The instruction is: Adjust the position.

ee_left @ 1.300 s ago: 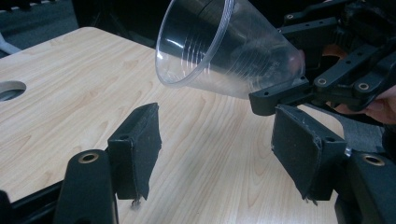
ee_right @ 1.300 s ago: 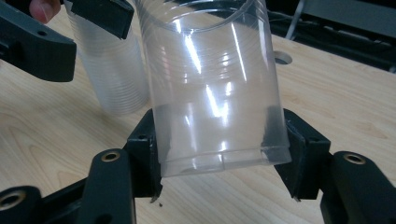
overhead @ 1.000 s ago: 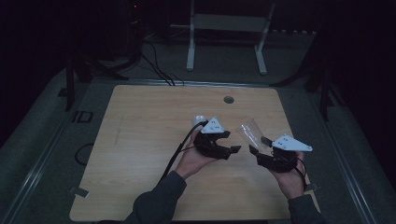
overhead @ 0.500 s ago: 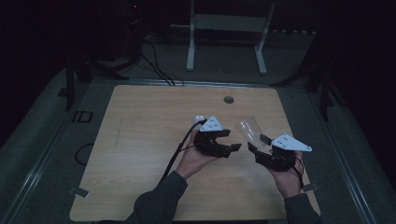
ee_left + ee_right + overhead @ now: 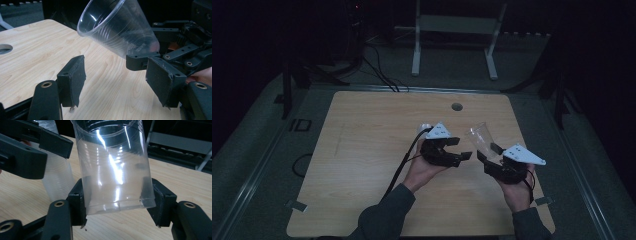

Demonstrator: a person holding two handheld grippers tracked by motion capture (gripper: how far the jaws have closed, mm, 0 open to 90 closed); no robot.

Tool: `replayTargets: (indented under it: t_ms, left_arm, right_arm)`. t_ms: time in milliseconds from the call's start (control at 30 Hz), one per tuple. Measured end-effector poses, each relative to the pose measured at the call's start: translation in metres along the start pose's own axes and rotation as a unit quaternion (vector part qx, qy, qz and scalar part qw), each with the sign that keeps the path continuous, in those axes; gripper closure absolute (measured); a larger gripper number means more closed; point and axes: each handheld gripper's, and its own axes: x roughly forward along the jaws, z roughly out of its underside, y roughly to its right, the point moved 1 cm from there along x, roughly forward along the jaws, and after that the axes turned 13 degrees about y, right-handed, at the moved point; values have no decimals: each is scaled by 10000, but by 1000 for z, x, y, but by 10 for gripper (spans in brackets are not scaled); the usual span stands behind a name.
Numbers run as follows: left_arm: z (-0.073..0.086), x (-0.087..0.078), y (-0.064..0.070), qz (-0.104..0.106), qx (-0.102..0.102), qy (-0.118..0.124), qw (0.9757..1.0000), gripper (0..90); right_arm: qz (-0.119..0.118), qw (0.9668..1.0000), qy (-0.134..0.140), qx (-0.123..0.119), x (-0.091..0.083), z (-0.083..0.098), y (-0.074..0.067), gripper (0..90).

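The clear, thin-walled, ribbed plastic cup (image 5: 113,167) sits clamped near its base between the pads of the right gripper (image 5: 490,156), held above the light wooden table (image 5: 362,150) and tilted with its mouth up and away from us. We judge it very light, flexible and easy to crush or crack; the smooth wall looks slippery. The best hold is low, near the stiffer base, where the right gripper has it now, with gentle squeeze only. A pinch at the rim would likely deform it.

The left gripper (image 5: 115,80) is open with nothing between its pads; its jaws have just been opening a little. It hangs just beside the cup, jaws pointing toward it. In the right gripper view we see a stack of clear ribbed plastic cups (image 5: 56,180) standing behind, near the left gripper.

Against the earlier frames little differs: both hands sit in about the same place over the table, the cup is in the same grip, and the left jaws stand slightly wider.
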Motion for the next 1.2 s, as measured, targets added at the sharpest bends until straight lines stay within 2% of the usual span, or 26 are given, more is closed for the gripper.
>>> replayTargets:
  t_ms: [233, 467, 733, 1200]
  left_arm:
    - [-2, 0, -2, -32, -160, 114, 9998, 292]
    - [-4, 1, -2, -44, -261, 217, 9994, 246]
    - [-7, 5, -1, -35, -431, 304, 9986, 210]
    - [-11, 10, -4, -1, -705, 444, 9965, 201]
  right_arm:
    - [32, 9999, 93, -48, 1, -1, -3, 417]
    - [73, 9998, 174, 61, 2, 1, -4, 417]
    - [78, 9994, 326, 79, 4, -1, -8, 417]
    - [179, 9985, 491, 133, 4, -2, -10, 416]
